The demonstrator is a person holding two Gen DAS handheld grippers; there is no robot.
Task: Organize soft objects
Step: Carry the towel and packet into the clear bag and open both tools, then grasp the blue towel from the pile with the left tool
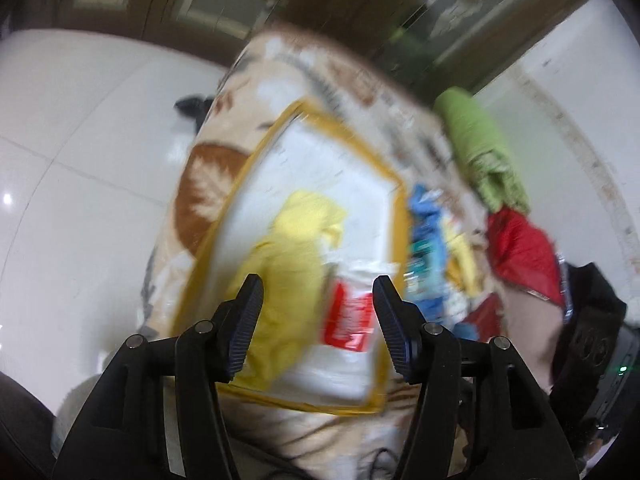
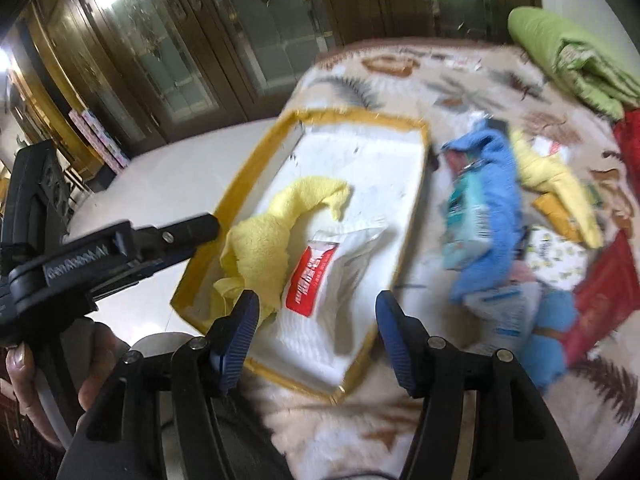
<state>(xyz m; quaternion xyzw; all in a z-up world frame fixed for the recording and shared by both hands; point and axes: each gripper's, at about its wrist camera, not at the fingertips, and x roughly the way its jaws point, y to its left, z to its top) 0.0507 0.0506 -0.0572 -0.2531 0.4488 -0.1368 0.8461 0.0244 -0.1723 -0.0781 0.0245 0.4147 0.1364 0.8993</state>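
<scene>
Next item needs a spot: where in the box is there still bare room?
Bare white floor remains at the far end of the box, beyond the yellow towel. The near half is crowded by the towel and white packet. Right of the box, the blue cloth pile is crowded.

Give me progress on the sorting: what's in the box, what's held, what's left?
Done: a yellow cloth and a white packet lie in the box. In hand: nothing; both grippers are open. Left: blue cloth, second yellow cloth and other packets beside the box.

Left tongs (image 1: 318,320) and right tongs (image 2: 316,336) both agape, empty.
</scene>
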